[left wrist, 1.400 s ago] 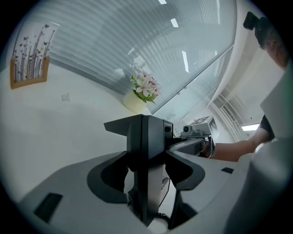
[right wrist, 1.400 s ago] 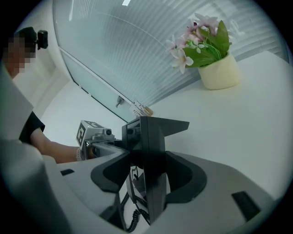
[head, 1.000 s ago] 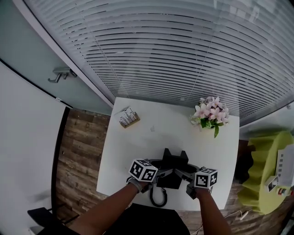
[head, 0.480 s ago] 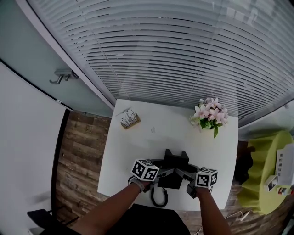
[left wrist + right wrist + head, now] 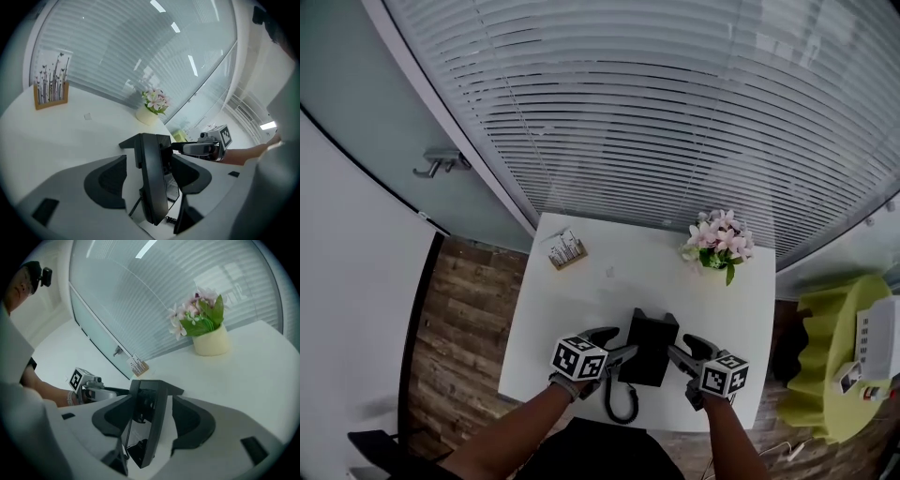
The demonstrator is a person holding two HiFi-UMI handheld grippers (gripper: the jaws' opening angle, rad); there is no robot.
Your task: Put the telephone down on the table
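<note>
Telephone (image 5: 650, 349) on table (image 5: 572, 309); left gripper (image 5: 617, 344) fingers (image 5: 105, 183) opened wider around it.

The left tool (image 5: 614, 345) and the right tool (image 5: 686, 352) are grey, with dark, rounded pads. Behind each tool's jaws sits a white cube (image 5: 578, 358) with black square marks. The arms have no sleeves. A pale band (image 5: 71, 398) goes round the left wrist.

An office is shown, as indicated by a glazed wall hung with slatted blinds (image 5: 656, 112), a glass door (image 5: 394, 122) with a lever handle (image 5: 441, 165), and a white table (image 5: 572, 309) on which a desk telephone (image 5: 649, 349), potted flowers (image 5: 717, 246) and a card stand (image 5: 565, 249) are set.
</note>
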